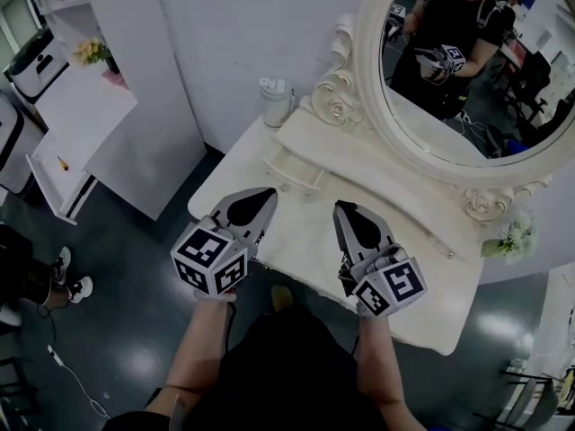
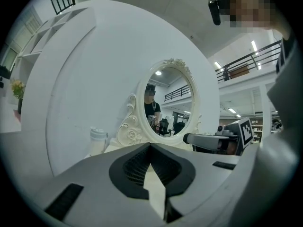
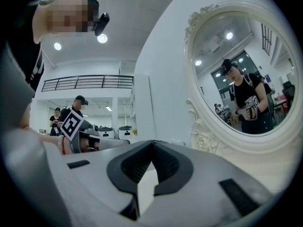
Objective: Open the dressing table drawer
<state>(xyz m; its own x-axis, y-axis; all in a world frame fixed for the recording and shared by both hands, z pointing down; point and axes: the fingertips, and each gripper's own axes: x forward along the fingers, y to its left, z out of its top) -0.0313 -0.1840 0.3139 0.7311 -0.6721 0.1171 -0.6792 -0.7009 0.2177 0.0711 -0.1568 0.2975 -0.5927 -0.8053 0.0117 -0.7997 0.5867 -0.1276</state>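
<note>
Counts: two claws, one desk point(image 1: 301, 232), one oval mirror point(image 1: 467, 79), one white bottle point(image 1: 276, 101), one flower sprig point(image 1: 510, 238). Only one drawer point(image 1: 293, 174) can be made out for sure.

Left claw point(image 1: 269, 192): closed, tips meeting, nothing between the jaws; its own view point(image 2: 150, 145) shows the same. It hovers over the near-left part of the desk top. Its tip points at the drawer and is near it, and I see no contact.

Right claw point(image 1: 340, 206): also closed and empty, confirmed in its own view point(image 3: 152, 142). It sits over the desk top, right of the left claw and apart from it.

The drawer sits in the raised tier point(image 1: 359, 155) under the mirror, at the tier's left end. Its front looks shut and its small knob faces the near side.

Edges: the bottle stands at the far-left corner, just beside the mirror frame's scroll. The sprig is at the far right, below the mirror. The near desk edge runs under both marker cubes, with dark floor point(image 1: 135, 321) beyond it. A strip of bare desk top lies between the claw tips and the tier.
</note>
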